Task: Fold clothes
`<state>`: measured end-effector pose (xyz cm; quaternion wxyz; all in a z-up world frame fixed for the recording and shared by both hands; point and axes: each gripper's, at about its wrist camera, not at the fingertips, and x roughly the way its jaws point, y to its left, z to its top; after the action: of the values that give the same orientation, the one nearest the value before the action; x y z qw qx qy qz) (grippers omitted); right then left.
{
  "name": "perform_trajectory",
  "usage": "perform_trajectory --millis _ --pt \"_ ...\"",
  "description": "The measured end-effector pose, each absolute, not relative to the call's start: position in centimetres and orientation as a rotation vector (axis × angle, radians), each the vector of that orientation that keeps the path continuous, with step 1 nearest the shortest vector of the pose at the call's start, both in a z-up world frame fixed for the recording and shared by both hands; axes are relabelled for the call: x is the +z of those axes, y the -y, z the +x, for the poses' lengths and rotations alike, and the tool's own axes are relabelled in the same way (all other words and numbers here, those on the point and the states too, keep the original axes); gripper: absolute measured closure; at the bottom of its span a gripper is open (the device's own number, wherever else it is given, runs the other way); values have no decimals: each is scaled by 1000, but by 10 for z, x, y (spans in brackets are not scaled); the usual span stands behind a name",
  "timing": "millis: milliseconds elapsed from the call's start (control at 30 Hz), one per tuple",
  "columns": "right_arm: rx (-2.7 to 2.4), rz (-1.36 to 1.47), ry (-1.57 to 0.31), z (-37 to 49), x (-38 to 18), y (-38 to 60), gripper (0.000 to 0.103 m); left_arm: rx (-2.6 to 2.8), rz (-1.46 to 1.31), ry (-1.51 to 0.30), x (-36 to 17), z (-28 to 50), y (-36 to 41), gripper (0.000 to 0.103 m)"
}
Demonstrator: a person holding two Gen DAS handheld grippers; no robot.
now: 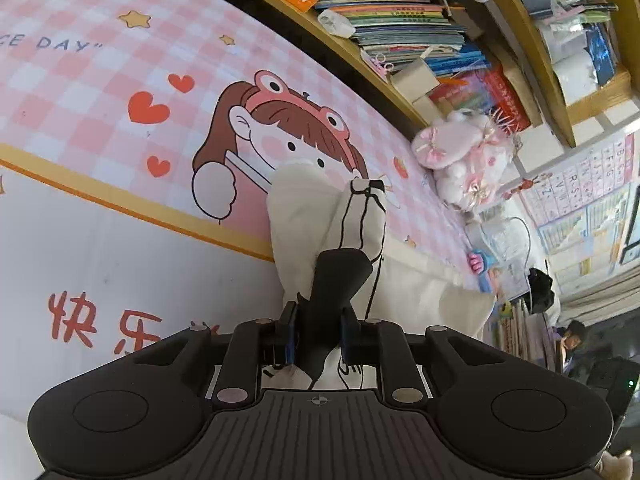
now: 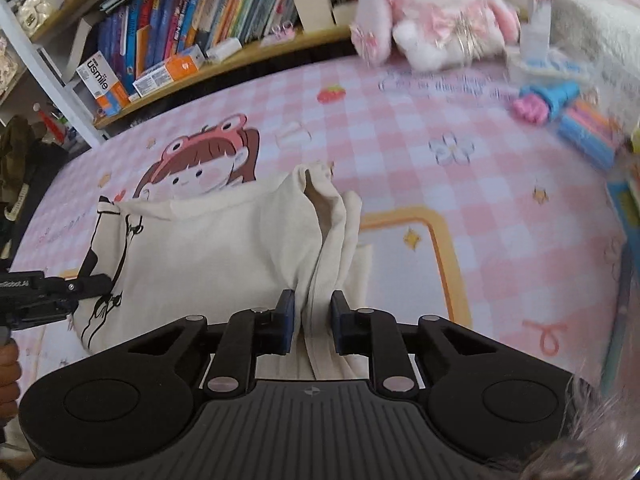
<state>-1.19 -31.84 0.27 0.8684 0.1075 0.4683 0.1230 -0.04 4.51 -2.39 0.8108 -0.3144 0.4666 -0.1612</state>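
Note:
A cream T-shirt (image 2: 224, 248) with black line print lies on the pink checked mat (image 2: 400, 128). In the right wrist view my right gripper (image 2: 313, 312) is shut on a bunched fold of the shirt's right side, cloth pressed between the blue pads (image 2: 286, 326). At the far left of that view my left gripper (image 2: 94, 270) grips the shirt's printed edge. In the left wrist view the left gripper (image 1: 319, 320) is shut on the T-shirt (image 1: 304, 208), with a black printed patch and cream cloth between its pads. The cloth rises in a ridge ahead of it.
A white and pink plush bunny (image 2: 432, 12) sits at the mat's far edge by a shelf of books (image 2: 192, 28). A blue and pink toy (image 2: 548, 100) and coloured boxes lie at the right. A person's hand (image 2: 8, 368) shows at the left edge.

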Motion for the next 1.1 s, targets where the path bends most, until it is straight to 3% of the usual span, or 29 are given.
perform_trajectory --millis 100,167,267,333,433,500,567,667,767,1000,1100 --pt "262 257 -1004 -12 -3 325 83 -303 -605 -1004 -24 0 -40 73" --pt "252 272 -1018 -11 -6 328 71 -255 -575 -1012 -25 -1 -37 49" --pt "238 290 -1037 -7 -11 332 59 -244 -568 -995 -27 -2 -34 41" --pt "241 329 -1064 -2 -17 335 49 -249 -568 -983 -28 0 -31 41" --pt "255 390 -1089 4 -25 339 45 -239 -599 -989 -30 4 -28 45" --pt "274 386 -1087 8 -25 336 43 -227 -630 -1000 -31 8 -28 59" --pt "300 371 -1091 9 -25 332 65 -215 -643 -1010 -32 10 -26 71" --pt "334 301 -1066 7 -18 323 77 -215 -586 -980 -20 3 -17 84" --pt "365 196 -997 -4 -3 317 84 -248 -490 -934 -2 -7 -5 84" --pt "362 206 -1023 -7 -7 328 84 -244 -586 -1003 -19 -8 -14 78" --pt "352 236 -1049 -4 -12 333 78 -235 -602 -1012 -25 -9 -16 73"
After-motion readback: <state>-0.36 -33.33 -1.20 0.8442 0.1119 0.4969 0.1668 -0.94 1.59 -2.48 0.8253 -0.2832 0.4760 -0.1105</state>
